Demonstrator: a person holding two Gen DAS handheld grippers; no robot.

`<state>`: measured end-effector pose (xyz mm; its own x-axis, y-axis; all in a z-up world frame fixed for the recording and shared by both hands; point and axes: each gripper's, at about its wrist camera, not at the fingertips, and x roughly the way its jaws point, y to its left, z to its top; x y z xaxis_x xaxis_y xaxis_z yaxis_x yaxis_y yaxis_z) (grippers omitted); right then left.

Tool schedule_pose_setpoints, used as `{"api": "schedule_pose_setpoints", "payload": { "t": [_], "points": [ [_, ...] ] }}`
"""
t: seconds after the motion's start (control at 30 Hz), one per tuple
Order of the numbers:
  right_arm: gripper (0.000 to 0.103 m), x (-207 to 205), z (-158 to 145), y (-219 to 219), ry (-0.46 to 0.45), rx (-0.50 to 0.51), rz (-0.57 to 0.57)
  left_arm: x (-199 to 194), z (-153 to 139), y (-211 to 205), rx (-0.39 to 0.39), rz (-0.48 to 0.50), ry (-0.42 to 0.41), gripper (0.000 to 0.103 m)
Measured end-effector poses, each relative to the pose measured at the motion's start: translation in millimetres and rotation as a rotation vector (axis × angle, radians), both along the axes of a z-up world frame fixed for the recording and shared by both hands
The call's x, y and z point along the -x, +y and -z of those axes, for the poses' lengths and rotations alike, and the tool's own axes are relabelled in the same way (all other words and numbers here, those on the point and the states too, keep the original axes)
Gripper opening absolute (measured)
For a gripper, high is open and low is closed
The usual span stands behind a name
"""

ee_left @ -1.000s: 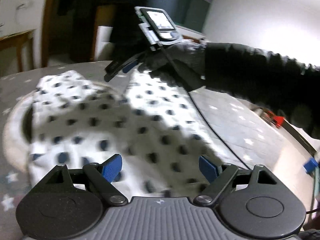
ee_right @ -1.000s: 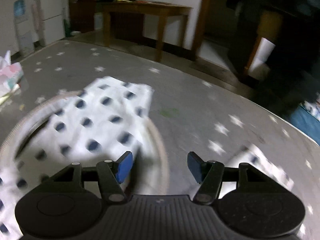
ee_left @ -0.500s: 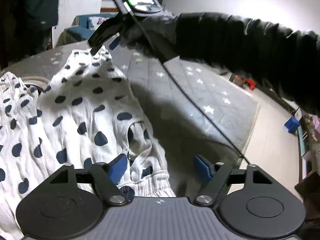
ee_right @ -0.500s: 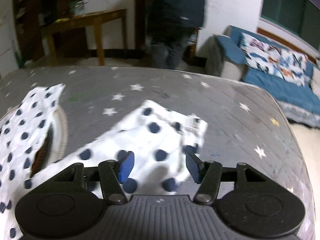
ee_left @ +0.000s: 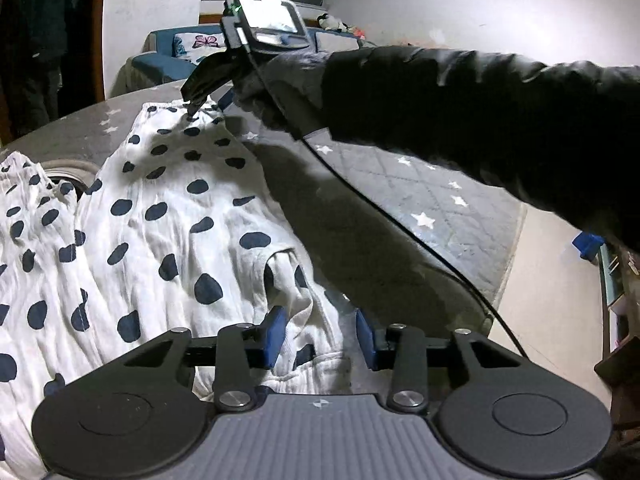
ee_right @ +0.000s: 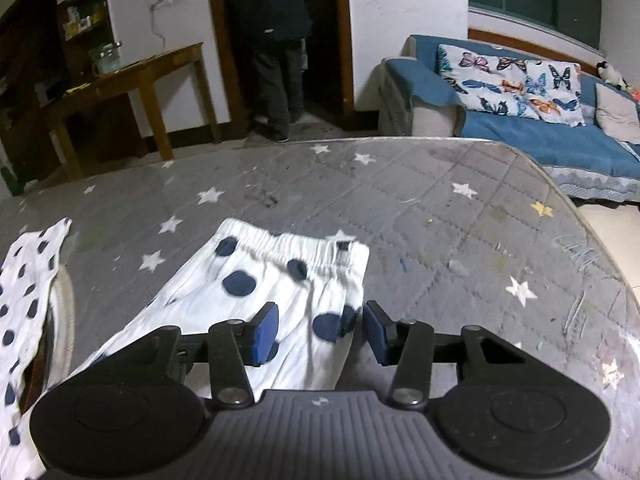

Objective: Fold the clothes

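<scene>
A white garment with navy dots lies spread on the grey star-patterned cover. My left gripper is low over its near edge. Its jaws are closing, a bunched fold of the cloth sits between the blue pads, and a gap shows on the right side. My right gripper hovers over the elastic-waistband end of the same garment. Its jaws are closing too, with the garment's right edge between them, not pinched. In the left wrist view the right gripper, held by a gloved hand, touches the far corner.
A second dotted piece drapes over a round rim at the left. The right gripper's cable runs across the cover. Beyond the table edge stand a blue sofa, a wooden table and a person in a doorway.
Both grippers have swung across to the garment's right edge and come down onto it. Both pairs of jaws have narrowed, and cloth now lies between them.
</scene>
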<state>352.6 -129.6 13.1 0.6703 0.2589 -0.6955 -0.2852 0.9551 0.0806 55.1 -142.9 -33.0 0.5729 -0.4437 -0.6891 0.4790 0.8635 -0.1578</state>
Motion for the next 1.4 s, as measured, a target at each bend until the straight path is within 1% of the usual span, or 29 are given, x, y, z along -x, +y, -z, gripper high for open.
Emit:
{"api": "schedule_pose_setpoints", "payload": {
  "t": [0.1,0.17,0.23,0.27,0.3,0.33,0.37,0.4,0.5,0.6,0.77,0.93,1.13,1.2,1.3,1.4],
  "points": [
    [0.038,-5.5,1.3,2.4,-0.011,0.023,0.009,-1.9,4.3,-2.5,-0.013,0.012,0.014,0.041],
    [0.037,-8.5,1.5,5.0,-0.016,0.042,0.011,-0.9,6.8,-4.0,-0.02,0.014,0.021,0.041],
    [0.027,-8.8,1.8,7.0,-0.025,0.051,0.009,0.4,6.5,-6.3,-0.034,0.017,0.017,0.041],
    [0.018,-8.7,2.0,8.1,-0.031,0.056,0.006,0.2,6.5,-7.8,-0.043,0.017,0.013,0.04],
    [0.014,-9.3,1.8,8.5,-0.031,0.055,0.009,-0.7,6.9,-7.8,-0.046,0.013,0.011,0.034],
    [0.013,-9.4,1.1,8.8,-0.029,0.054,0.013,-1.8,7.3,-7.4,-0.047,0.008,0.01,0.025],
    [0.008,-9.5,0.4,9.0,-0.026,0.054,0.018,-3.9,7.5,-5.3,-0.041,-0.002,0.014,0.02],
    [0.006,-9.5,-0.7,8.3,-0.023,0.049,0.023,-5.7,7.1,-1.8,-0.028,-0.011,0.022,0.011],
    [0.004,-8.3,-5.2,5.9,-0.021,0.04,0.034,-5.9,2.2,9.3,0.024,-0.03,0.024,0.007],
    [0.004,-5.6,-13.3,4.4,-0.024,0.036,0.043,-2.1,-8.1,23.3,0.08,-0.055,0.006,0.006],
    [0.004,0.4,-35.9,8.4,-0.041,0.01,0.043,7.8,-27.9,57.5,0.186,-0.127,-0.021,0.006],
    [0.003,5.9,-68.7,25.8,-0.069,-0.043,0.022,26.0,-42.5,96.0,0.251,-0.224,-0.048,0.006],
    [0.003,14.2,-102.9,76.4,-0.112,-0.072,-0.04,56.5,-51.1,140.5,0.342,-0.333,-0.073,0.006],
    [0.003,17.5,-111.8,102.4,-0.124,-0.077,-0.065,67.5,-51.2,153.6,0.362,-0.369,-0.08,0.006],
    [0.003,20.3,-118.9,142.0,-0.134,-0.077,-0.102,81.1,-50.2,171.5,0.39,-0.419,-0.081,0.006],
    [0.003,23.1,-117.6,183.7,-0.132,-0.067,-0.142,91.6,-47.9,188.2,0.415,-0.468,-0.08,0.005]
  ]
}}
